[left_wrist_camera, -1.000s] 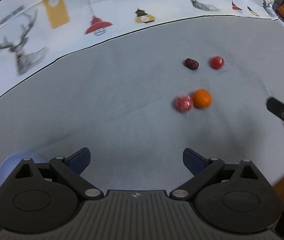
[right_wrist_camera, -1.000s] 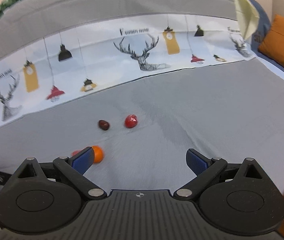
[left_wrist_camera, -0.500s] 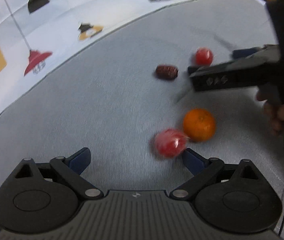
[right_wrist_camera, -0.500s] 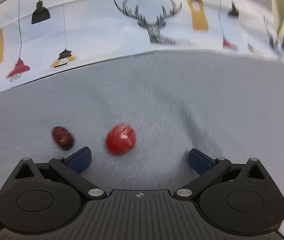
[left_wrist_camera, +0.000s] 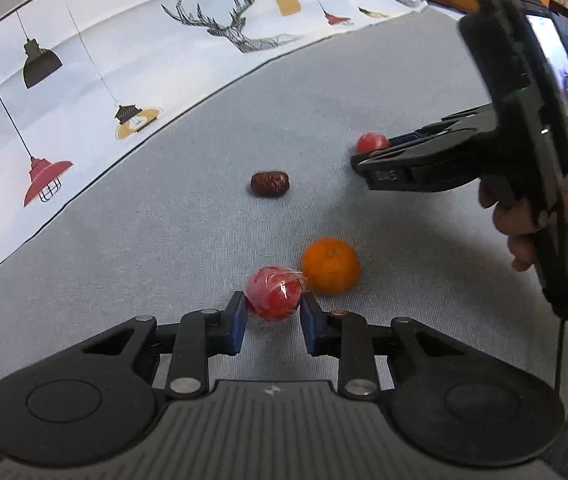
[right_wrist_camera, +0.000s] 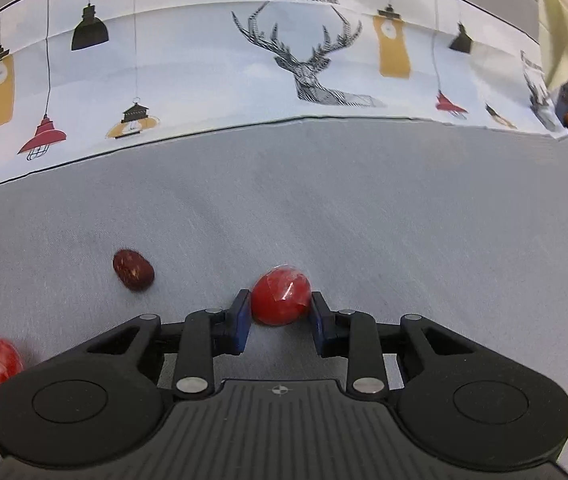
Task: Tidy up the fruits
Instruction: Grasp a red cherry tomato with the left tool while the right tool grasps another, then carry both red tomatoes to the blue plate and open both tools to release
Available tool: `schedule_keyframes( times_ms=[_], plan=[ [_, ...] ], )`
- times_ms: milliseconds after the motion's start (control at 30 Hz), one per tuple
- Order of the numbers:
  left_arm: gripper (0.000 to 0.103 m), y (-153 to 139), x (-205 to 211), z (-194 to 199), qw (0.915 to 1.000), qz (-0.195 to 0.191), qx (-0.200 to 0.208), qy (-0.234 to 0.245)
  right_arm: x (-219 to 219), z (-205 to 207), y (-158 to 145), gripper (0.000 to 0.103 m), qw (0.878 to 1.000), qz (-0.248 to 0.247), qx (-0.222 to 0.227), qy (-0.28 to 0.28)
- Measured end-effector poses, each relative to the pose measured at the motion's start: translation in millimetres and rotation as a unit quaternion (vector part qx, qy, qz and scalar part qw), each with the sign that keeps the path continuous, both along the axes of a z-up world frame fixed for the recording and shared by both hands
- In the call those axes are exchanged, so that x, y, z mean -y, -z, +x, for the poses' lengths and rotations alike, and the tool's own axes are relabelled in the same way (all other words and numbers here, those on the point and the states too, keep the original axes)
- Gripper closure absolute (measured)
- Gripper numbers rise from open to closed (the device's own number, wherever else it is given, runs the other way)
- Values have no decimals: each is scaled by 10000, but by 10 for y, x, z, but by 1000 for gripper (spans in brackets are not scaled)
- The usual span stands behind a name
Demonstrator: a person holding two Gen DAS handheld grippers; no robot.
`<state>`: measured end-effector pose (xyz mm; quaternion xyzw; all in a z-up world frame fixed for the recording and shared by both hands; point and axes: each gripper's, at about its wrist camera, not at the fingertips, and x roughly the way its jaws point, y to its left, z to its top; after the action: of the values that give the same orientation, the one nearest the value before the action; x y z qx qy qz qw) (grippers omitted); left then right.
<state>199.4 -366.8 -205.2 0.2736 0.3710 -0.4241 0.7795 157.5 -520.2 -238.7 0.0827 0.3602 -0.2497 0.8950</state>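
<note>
Status: early pick-up stage; no fruit sorted yet, and no container is visible.

1. Left tool [left_wrist_camera: 273, 314]: jaws have just been closing and now clamp the wrapped red fruit [left_wrist_camera: 273, 294], which rests on the grey table [left_wrist_camera: 163, 240] just beside the orange [left_wrist_camera: 330, 266].
2. Right tool [right_wrist_camera: 280, 316]: jaws have just been closing and now clamp the second red fruit [right_wrist_camera: 280, 300], also on the table.
3. The date [left_wrist_camera: 269, 184] lies apart from both tools, untouched.

Remaining, as judged: lift both red fruits, place them, then handle the orange and the date.
</note>
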Motion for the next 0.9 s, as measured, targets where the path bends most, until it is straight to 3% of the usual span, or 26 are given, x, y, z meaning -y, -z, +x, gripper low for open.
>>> schedule_keyframes(
  times_ms=[167, 233, 400, 433, 500, 633, 900],
  plan=[
    [69, 144, -23, -13, 9995, 303, -65, 38, -79, -205, 37, 71, 10000, 30, 68, -57],
    [67, 169, -31, -3, 9997, 210, -52, -75, -92, -218, 48, 70, 9999, -16, 93, -69],
    [47, 175, 23, -7, 9995, 154, -76, -257, -63, -186, 49, 65, 9999, 63, 136, -11],
    [48, 168, 31, -38, 9995, 185, -31, -238, -63, -181, 46, 66, 9999, 49, 116, -27],
    [69, 175, 57, -38, 9998, 185, -72, -98, -87, -168, 18, 71, 9999, -29, 8, -140],
    [70, 93, -22, -105, 9992, 167, -162, -318, -217, -319, -170, 71, 9999, -101, -67, -118],
    [70, -640, -749, -457, 9918, 323, -168, -1221, -694, -1134, -892, 71, 9960, 231, 846, 188]
  ],
)
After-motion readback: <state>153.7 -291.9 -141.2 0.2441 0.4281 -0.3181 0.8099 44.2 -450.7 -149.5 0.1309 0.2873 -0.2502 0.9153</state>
